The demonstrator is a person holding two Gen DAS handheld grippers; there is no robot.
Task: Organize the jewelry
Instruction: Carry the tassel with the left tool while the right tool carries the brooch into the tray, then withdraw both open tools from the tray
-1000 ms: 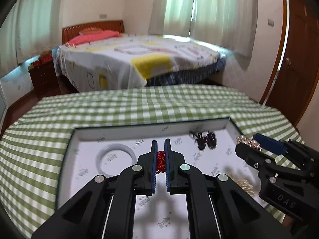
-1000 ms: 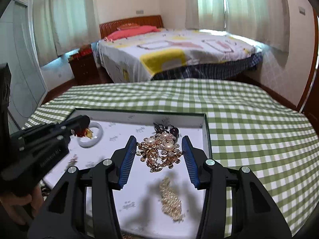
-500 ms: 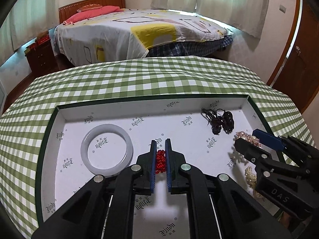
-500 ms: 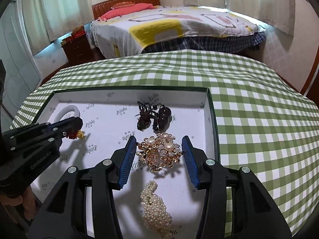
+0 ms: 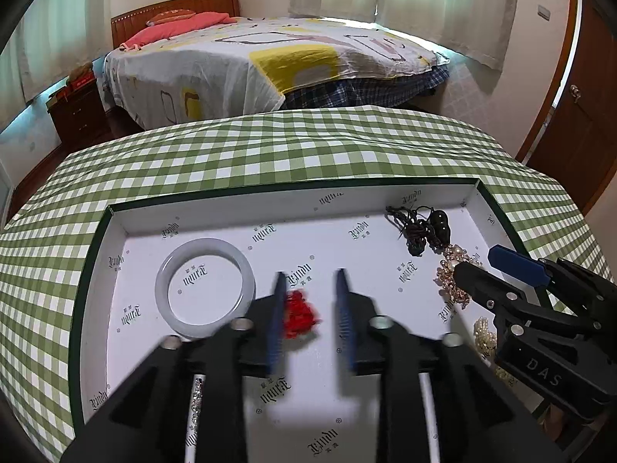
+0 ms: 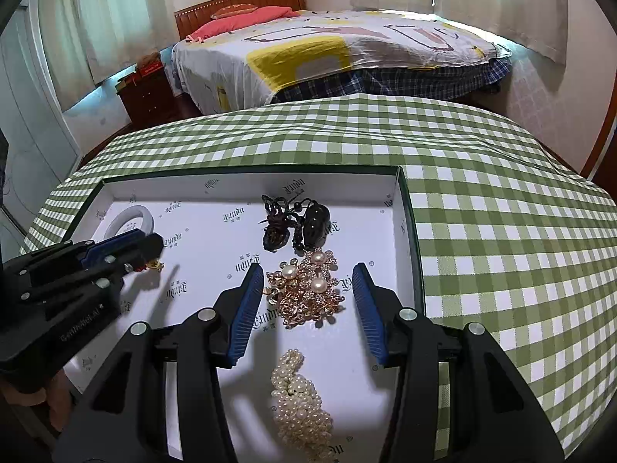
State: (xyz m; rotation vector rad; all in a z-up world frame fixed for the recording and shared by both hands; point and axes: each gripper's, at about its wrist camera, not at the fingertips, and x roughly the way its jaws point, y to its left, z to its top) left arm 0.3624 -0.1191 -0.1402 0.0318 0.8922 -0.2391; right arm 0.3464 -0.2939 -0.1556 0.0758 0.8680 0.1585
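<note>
- I am holding my left gripper [image 5: 308, 308] spread, with the red bead piece [image 5: 299, 314] lying loose between its fingers on the tray [image 5: 115, 239] floor, just beside the pale bangle [image 5: 204, 285].
- I judge I am setting this piece down; next I should be lifting clear without snagging it.
- My right gripper [image 6: 308, 308] is hovering spread around the gold pearl brooch [image 6: 306, 289], gripping nothing.
- My left fingers are blurring, and whether the brooch is touching the dark pendant [image 6: 297, 223] is hard to tell.
</note>
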